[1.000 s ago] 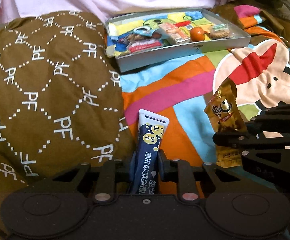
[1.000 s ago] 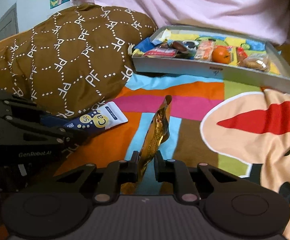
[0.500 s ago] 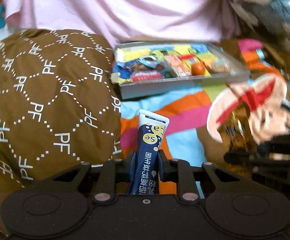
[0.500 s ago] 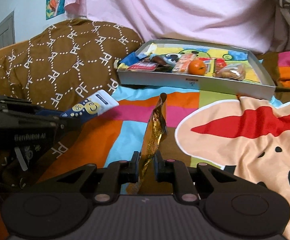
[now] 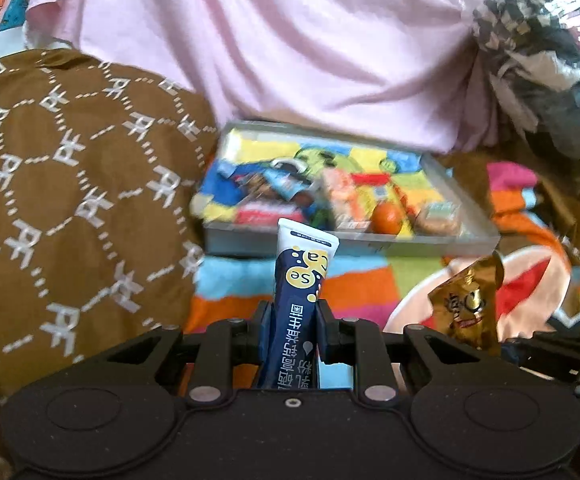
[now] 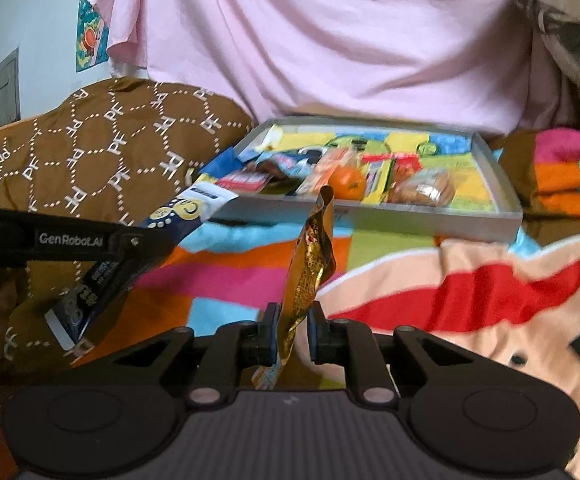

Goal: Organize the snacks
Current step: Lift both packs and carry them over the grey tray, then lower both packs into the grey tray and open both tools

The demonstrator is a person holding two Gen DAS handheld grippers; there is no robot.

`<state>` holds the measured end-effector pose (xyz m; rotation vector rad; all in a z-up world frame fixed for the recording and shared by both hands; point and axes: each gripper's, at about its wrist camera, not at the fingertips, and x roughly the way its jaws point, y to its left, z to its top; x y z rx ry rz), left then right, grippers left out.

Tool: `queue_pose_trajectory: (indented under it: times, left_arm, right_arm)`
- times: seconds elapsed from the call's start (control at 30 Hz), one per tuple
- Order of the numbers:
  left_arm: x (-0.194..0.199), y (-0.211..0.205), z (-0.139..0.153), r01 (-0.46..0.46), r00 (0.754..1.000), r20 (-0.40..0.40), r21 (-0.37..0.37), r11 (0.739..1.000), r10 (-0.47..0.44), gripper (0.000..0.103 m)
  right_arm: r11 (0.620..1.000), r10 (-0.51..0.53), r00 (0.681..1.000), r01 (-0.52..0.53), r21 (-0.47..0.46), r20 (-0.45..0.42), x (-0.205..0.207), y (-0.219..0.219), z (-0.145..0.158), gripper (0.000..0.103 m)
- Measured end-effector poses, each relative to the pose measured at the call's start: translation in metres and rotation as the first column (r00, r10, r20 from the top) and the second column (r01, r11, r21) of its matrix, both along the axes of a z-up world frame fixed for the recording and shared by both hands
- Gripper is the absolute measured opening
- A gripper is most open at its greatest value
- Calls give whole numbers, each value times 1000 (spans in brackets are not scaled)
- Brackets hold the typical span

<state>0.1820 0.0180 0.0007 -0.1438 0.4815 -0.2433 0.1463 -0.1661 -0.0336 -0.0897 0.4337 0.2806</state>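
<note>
My left gripper (image 5: pixel 291 330) is shut on a navy and white snack stick packet (image 5: pixel 299 300), held upright above the bedspread; the packet also shows in the right wrist view (image 6: pixel 178 216). My right gripper (image 6: pixel 293 334) is shut on a gold foil snack packet (image 6: pixel 309 264), also seen in the left wrist view (image 5: pixel 467 304). Ahead lies a shallow grey box (image 5: pixel 417 242) (image 6: pixel 485 222) holding several snacks and an orange fruit (image 6: pixel 346 182). Both grippers are short of the box's near wall.
A brown patterned pillow (image 5: pixel 70 200) lies left of the box. A pink cloth (image 5: pixel 290 48) hangs behind it. A striped cartoon bedspread (image 6: pixel 469 292) covers the surface. Crumpled dark fabric (image 5: pixel 545 60) is at the far right.
Both grippers have risen and moved toward the box with their packets held. The box now appears larger and closer in both views.
</note>
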Motion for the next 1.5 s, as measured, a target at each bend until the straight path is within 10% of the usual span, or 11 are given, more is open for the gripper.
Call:
queue_pose_trajectory:
  times: [0.57,1.23,1.5]
  left_arm:
    - [103,-52,44,-20,997,71,-35,999,22,24]
    - [168,-59,31,-58,998,-30,10,998,59,25]
    - [169,-63,29,-46,998,-43,24,999,47,39]
  right_arm:
    - [998,-8,995,15,-63,103,84,-20,43,16]
    - [999,-35,999,35,-24,4,153,-25,43,18]
    - [996,-59,998,61,-61,38,152,-27,41,52]
